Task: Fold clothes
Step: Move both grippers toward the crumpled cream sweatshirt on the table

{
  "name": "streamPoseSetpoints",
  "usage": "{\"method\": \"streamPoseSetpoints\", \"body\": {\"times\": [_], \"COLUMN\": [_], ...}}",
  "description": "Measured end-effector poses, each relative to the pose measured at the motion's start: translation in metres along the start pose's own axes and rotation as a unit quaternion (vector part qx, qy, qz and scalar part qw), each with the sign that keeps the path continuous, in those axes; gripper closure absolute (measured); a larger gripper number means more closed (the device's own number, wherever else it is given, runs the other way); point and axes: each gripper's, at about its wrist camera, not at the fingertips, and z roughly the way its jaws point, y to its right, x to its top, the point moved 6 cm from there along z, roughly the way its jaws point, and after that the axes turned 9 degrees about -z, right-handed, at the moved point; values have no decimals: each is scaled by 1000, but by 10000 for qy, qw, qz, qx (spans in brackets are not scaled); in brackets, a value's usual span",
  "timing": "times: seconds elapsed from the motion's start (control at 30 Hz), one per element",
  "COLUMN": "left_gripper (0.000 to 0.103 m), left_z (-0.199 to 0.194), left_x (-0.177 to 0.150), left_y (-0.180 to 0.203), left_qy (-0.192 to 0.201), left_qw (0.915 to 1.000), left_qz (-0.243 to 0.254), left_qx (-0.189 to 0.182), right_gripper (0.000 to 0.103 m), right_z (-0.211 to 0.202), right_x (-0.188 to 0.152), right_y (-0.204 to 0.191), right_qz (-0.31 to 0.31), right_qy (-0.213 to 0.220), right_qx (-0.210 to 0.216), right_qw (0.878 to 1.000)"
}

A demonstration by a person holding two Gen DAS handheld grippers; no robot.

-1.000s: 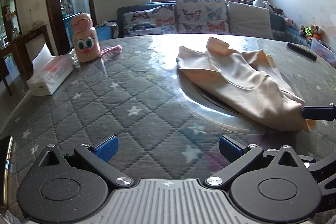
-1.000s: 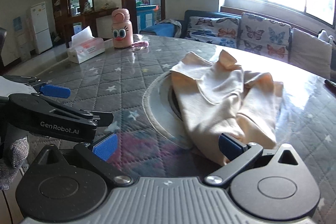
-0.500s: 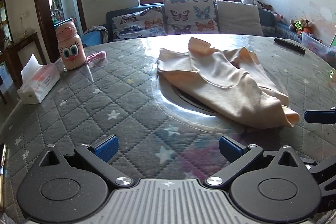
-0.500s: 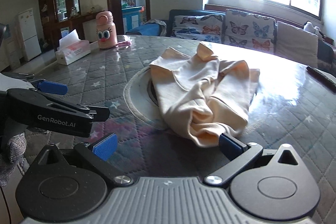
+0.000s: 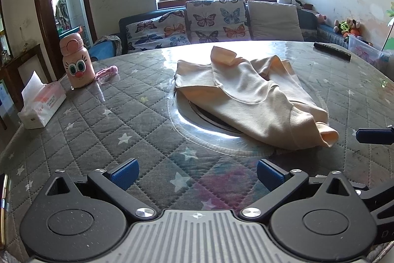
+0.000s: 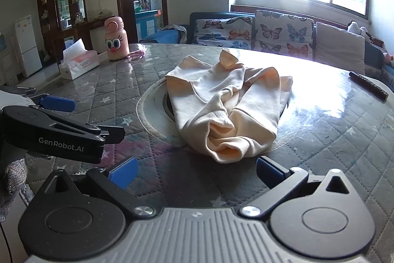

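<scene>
**Both tools open, garment lies in a heap on the table**

The left tool is above the near part of the table. Its two blue pads are wide apart and nothing is between them. The right tool is also spread wide and holds nothing. Its pads are just in front of the near end of the garment, but I cannot tell if the right pad touches the cloth.

The garment is pale cream and lies crumpled in the middle of the table, on top of a round glass plate set into the surface. One small flap stands up at the far end. The near end is bunched, with an open fold that faces the right tool's camera. In the left wrist view, one blue pad of the right tool shows at the right edge, just beside the near corner of the garment.

The table has a grey quilted cover with white stars under a shiny clear sheet. On the far left side stands a pink bottle with a cartoon face, and near it a tissue box. A dark remote lies at the far right edge, well apart from the garment. Behind the table is a sofa with butterfly cushions, under a bright window.
</scene>
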Motion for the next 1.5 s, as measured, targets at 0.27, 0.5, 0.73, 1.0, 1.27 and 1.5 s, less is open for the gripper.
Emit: {"method": "streamPoseSetpoints", "body": {"times": [0.27, 0.5, 0.73, 1.0, 1.27, 1.5], "left_gripper": [0, 0, 0, 0, 0, 0], "left_z": [3, 8, 14, 20, 28, 34], "left_x": [2, 5, 9, 14, 18, 24], "left_y": [3, 3, 3, 6, 7, 5], "left_qy": [-8, -40, -62, -90, -140, -158], "left_qw": [10000, 10000, 10000, 9999, 9998, 9998], "left_qz": [22, 19, 31, 63, 103, 129], "left_qx": [-18, -13, -24, -47, -49, -14], "right_gripper": [0, 0, 0, 0, 0, 2], "right_z": [-1, 1, 3, 8, 13, 19], "right_x": [3, 5, 8, 12, 16, 23], "right_y": [2, 3, 6, 10, 13, 19], "right_qz": [2, -3, 20, 57, 92, 117], "right_qy": [33, 48, 60, 34, 6, 33], "right_qx": [4, 14, 41, 32, 53, 109], "right_qw": [10000, 10000, 10000, 10000, 9999, 9999]}}
